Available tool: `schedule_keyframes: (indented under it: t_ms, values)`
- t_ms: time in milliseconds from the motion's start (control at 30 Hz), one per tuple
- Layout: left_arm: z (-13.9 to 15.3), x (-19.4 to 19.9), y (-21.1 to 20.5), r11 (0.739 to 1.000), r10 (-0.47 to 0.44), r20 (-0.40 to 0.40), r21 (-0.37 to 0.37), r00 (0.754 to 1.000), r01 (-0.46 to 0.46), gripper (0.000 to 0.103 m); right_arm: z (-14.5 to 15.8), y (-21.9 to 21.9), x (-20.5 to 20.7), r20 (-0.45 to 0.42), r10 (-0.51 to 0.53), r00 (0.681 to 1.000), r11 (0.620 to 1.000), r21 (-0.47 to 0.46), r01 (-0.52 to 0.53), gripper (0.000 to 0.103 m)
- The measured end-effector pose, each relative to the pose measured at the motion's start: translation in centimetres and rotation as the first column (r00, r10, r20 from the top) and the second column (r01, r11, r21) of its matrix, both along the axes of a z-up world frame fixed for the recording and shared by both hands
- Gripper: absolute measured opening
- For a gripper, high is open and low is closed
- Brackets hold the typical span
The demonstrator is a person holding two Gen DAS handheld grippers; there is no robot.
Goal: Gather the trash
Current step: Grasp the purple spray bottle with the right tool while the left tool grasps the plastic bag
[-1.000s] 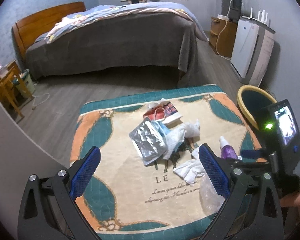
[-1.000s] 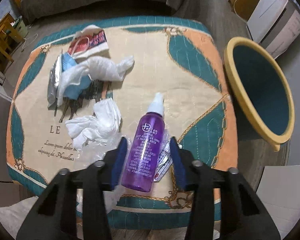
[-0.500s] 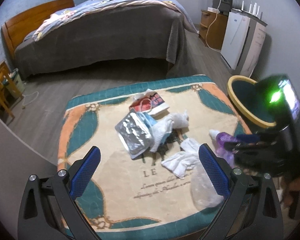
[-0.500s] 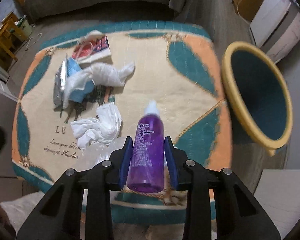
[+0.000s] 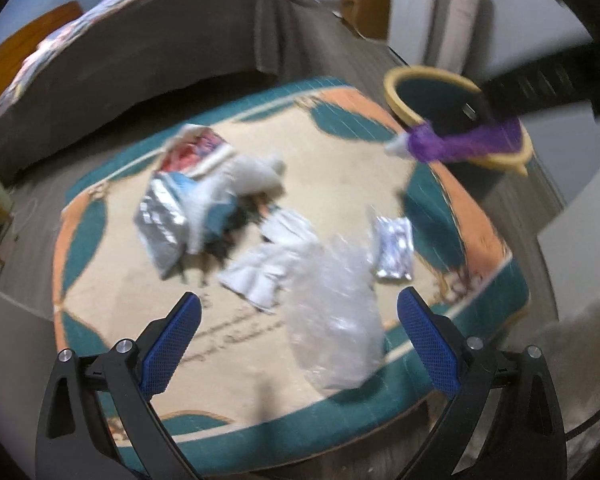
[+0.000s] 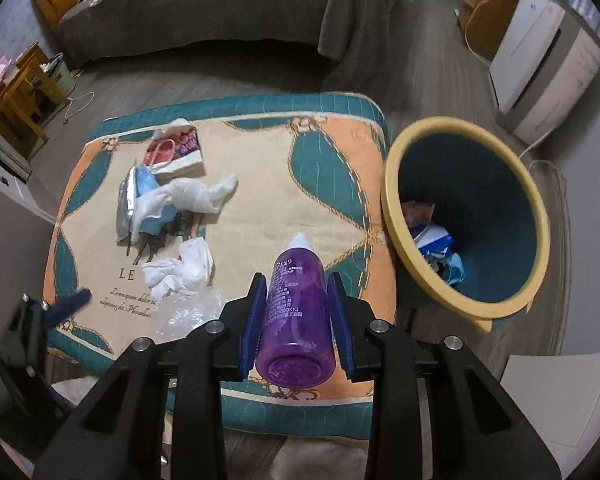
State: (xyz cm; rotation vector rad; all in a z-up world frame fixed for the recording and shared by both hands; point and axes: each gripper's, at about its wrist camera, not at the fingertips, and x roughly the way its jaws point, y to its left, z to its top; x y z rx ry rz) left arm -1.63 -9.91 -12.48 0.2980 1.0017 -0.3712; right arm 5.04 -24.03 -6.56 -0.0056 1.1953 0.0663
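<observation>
**Purple bottle up and heading for the bin**

The right hand-held gripper (image 6: 298, 312) is clamped on the purple spray bottle (image 6: 298, 300), both blue pads pressed against its sides, cap pointing forward. It hangs clear above the patterned desk (image 6: 332, 168), and the left view puts it blurred, near the yellow-rimmed bin (image 6: 466, 216), which stands just beside the desk's right edge and already holds some scraps.

The job now, as I read it: carry the bottle right until it is squarely over the bin's mouth, not just its near rim, then let go. The bottle is smooth and round, so a firm squeeze matters until that point; a release too soon risks a bounce off the rim onto the floor.

The left hand-held gripper (image 5: 298, 334) hovers with jaws spread wide and empty, just above the clear crumpled plastic (image 5: 334, 316). The white tissue (image 6: 182, 270), foil packet (image 5: 162, 224) and small sachet (image 5: 394, 250) lie waiting on the desk.
</observation>
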Motion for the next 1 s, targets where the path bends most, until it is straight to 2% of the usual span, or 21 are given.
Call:
schedule_keyframes:
  t_ms: [100,233,300,400,500,733,767,833,1000]
  values:
    - [-1.2,-0.1,-1.0,0.999,-0.035,-0.021,0.039,0.999,0.035,0.096,-0.6,0.0,0.1,-0.012,0.013,1.0,0.999,-0.029,-0.013,0.031]
    - [-2.5,0.3,-1.4,0.997,-0.039,-0.051,0.068,0.998,0.042,0.092,-2.6,0.1,0.4,-0.072,0.021,0.997,0.998,-0.058,-0.025,0.031]
    - [-3.2,0.7,-1.5,0.996,-0.042,-0.087,0.073,0.995,0.048,0.069,-3.9,0.2,0.5,-0.112,0.024,0.993,0.996,-0.077,-0.033,0.031]
    - [-4.1,1.2,-1.3,0.996,-0.05,-0.134,0.066,0.99,0.059,0.052,-5.6,0.2,0.6,-0.165,0.024,0.986,0.996,-0.08,-0.037,0.031]
    - [-4.2,1.7,-1.0,0.997,-0.041,-0.133,0.065,0.99,0.05,0.046,-7.3,0.3,0.9,-0.215,0.023,0.976,0.996,-0.082,-0.042,0.031]
    - [-4.2,2.9,0.3,0.998,0.008,-0.135,0.056,0.991,-0.001,0.045,-9.3,0.4,1.2,-0.254,0.004,0.967,0.999,-0.05,-0.017,0.033]
    - [-4.1,3.0,0.4,0.999,0.006,-0.136,0.051,0.991,0.001,0.044,-9.5,0.5,1.3,-0.252,0.006,0.968,0.998,-0.052,-0.02,0.033]
    - [-3.6,3.0,0.3,1.0,-0.009,-0.129,0.026,0.992,0.013,0.036,-9.2,0.7,1.4,-0.229,0.009,0.973,0.998,-0.062,-0.023,0.032]
    - [-1.1,3.2,0.3,0.998,-0.022,-0.075,-0.059,0.997,0.018,0.031,-7.2,0.5,1.5,-0.162,0.001,0.987,0.998,-0.063,-0.011,0.032]
